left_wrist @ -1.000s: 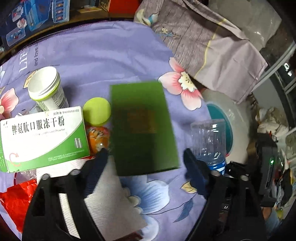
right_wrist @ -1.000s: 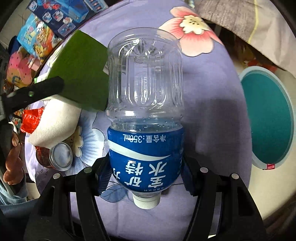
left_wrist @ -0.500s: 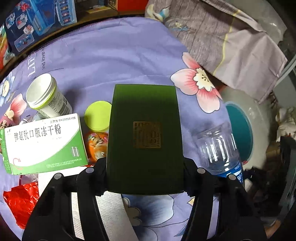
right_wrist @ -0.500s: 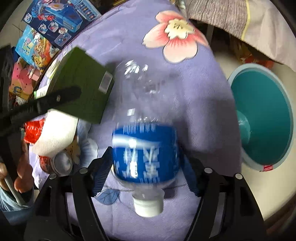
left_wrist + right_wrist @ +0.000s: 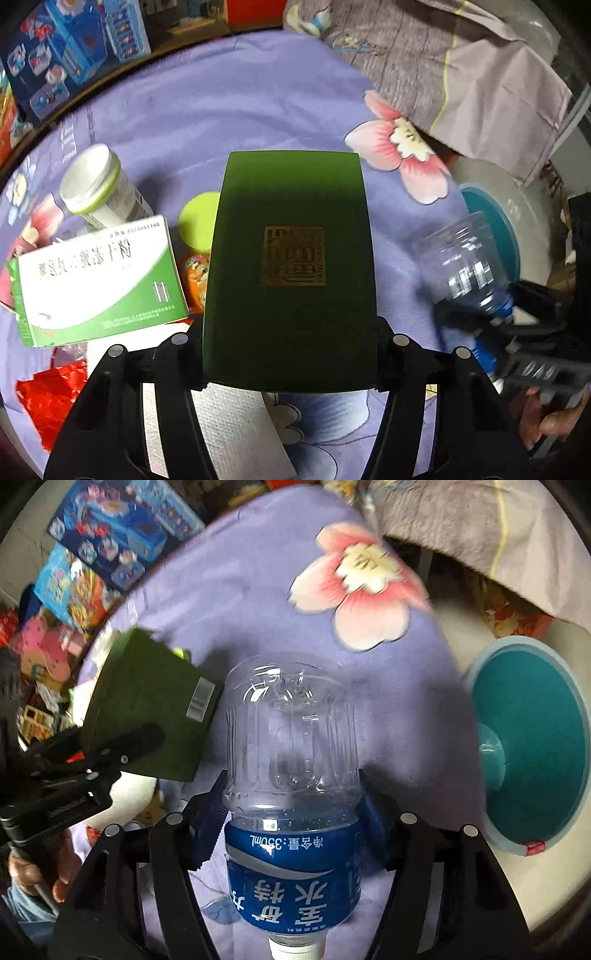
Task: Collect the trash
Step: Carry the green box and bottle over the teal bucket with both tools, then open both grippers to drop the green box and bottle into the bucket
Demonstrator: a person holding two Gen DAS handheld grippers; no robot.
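My left gripper (image 5: 290,354) is shut on a dark green box (image 5: 291,266) with a gold square stamp, held above the purple flowered cloth (image 5: 221,110). The box also shows in the right wrist view (image 5: 147,709), at the left. My right gripper (image 5: 291,819) is shut on an empty clear plastic bottle (image 5: 291,775) with a blue label, cap toward the camera. The bottle shows blurred at the right of the left wrist view (image 5: 469,266). A teal bin (image 5: 535,753) stands on the floor to the right of the table.
On the cloth at left lie a green-and-white medicine box (image 5: 96,280), a white jar (image 5: 99,188), a lime-green lid (image 5: 197,225), an orange snack pack (image 5: 195,277), red foil (image 5: 51,398) and a white paper towel (image 5: 236,432). A grey cloth (image 5: 461,66) hangs at the back right.
My left gripper closed on the green box and lifted it. My right gripper has moved the bottle toward the teal bin.
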